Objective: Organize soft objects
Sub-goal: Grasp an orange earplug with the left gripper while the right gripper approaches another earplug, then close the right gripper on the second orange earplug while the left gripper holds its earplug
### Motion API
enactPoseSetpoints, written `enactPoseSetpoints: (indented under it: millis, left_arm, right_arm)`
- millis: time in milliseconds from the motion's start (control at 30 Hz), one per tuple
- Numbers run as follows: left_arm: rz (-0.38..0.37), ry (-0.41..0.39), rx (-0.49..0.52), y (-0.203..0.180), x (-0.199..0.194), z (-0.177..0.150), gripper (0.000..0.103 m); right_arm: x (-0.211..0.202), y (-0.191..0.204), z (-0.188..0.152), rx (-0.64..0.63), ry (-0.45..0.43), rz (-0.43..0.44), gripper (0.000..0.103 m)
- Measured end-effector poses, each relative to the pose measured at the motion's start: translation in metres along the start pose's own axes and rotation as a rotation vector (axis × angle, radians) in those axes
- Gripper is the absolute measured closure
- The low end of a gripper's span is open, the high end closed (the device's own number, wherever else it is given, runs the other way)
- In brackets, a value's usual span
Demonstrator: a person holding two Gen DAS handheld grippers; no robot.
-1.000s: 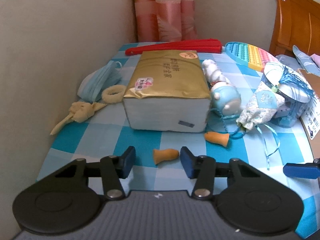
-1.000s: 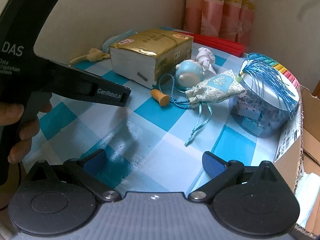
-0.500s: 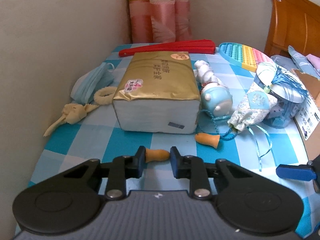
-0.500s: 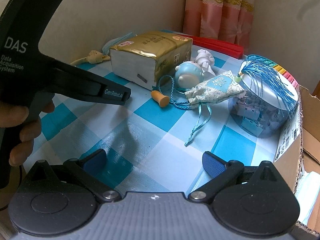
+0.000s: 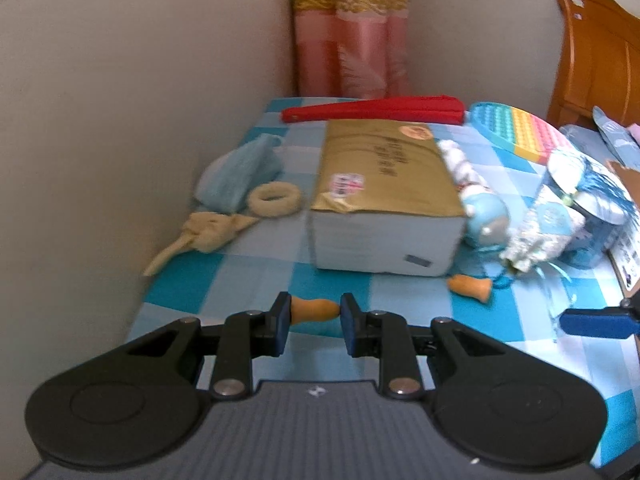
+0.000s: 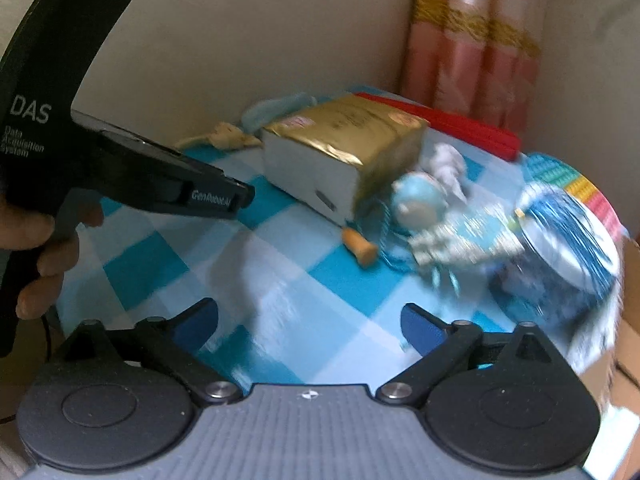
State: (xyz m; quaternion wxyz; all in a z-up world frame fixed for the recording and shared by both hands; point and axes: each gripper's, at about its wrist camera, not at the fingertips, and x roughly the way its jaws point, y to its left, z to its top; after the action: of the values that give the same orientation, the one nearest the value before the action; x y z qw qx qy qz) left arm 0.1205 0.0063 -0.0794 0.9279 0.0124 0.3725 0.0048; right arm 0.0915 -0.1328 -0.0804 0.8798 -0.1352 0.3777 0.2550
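Note:
My left gripper [image 5: 314,314] is shut on an orange foam earplug [image 5: 314,309], pinched end to end between its blue pads just above the blue checked cloth [image 5: 260,276]. A second orange earplug [image 5: 470,287] lies on the cloth in front of the gold tissue pack [image 5: 380,184]; in the right wrist view this earplug [image 6: 360,246] sits ahead of my right gripper [image 6: 310,320]. The right gripper's jaws stand wide and are closing, with nothing between them. The left gripper's black body [image 6: 160,184] crosses the left of the right wrist view, held by a hand [image 6: 44,248].
Left of the tissue pack lie a blue face mask [image 5: 240,172], a cream ring [image 5: 274,199] and a beige cloth toy [image 5: 204,232]. A red folded fan [image 5: 376,110], a rainbow pop toy [image 5: 520,132], a blue doll [image 5: 484,216], a pouch [image 5: 548,228], a round tin [image 6: 560,248] and a cardboard box [image 6: 628,344] crowd the right.
The left gripper closed around the near earplug and has lifted it slightly off the cloth. The right gripper's jaws have narrowed a little and its view has shifted, now blurred.

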Motion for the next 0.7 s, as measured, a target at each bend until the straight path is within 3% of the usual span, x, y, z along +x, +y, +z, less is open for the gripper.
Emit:
enactPoseSetpoints:
  millis: [67, 233, 700]
  left_arm:
    - [0.008, -0.002, -0.008, 0.005, 0.000, 0.001, 0.078]
    - [0.021, -0.001, -0.017, 0.012, 0.000, 0.002, 0.078]
    - [0.019, -0.003, -0.032, 0.018, 0.005, 0.005, 0.078]
  right_arm:
    - [0.008, 0.001, 0.006, -0.006, 0.004, 0.007, 0.018]
    - [0.027, -0.005, 0.017, 0.038, 0.017, 0.012, 0.026]
    - [0.052, -0.022, 0.032, 0.115, 0.007, -0.001, 0.027]
